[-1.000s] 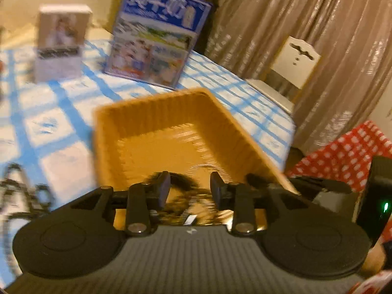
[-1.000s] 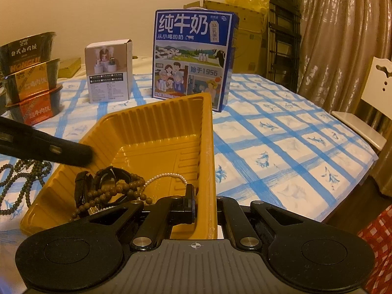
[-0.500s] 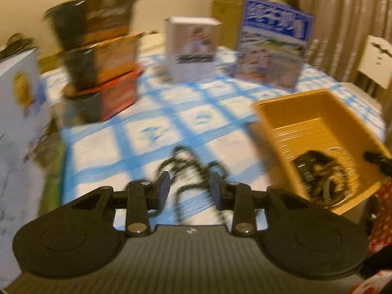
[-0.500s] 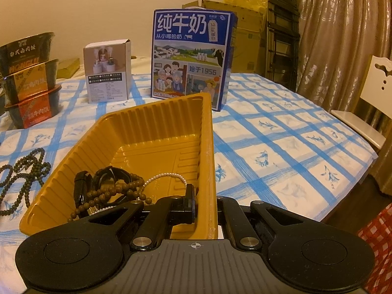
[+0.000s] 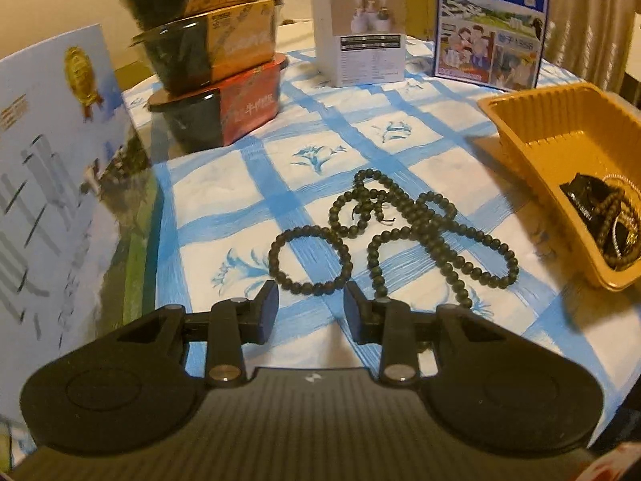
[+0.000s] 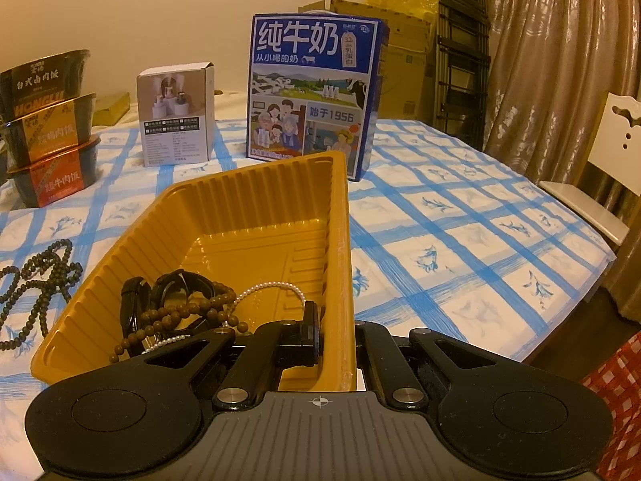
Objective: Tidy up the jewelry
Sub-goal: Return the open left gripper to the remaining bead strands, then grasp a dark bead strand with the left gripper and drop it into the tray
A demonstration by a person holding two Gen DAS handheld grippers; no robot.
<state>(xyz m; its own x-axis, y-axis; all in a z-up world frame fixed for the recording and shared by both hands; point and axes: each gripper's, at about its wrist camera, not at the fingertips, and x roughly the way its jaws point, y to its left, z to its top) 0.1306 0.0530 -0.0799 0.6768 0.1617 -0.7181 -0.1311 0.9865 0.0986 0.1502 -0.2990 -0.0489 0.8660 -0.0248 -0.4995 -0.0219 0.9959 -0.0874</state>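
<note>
Left tongs [image 5: 310,306] spread, empty, just short of dark beads [image 5: 394,226] sprawling toward frame right; right tongs [image 6: 334,338] pinching tray [image 6: 340,240] rim.

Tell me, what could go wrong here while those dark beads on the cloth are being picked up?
1. The dark bead strand lies in tangled loops, so the open left gripper might catch one loop and drag the rest across the tablecloth.
2. The right gripper is clamped on the wall of the yellow tray; a tug there could tip it.
3. The jewelry in the tray is piled at the near end and could snag the new strand.
</note>
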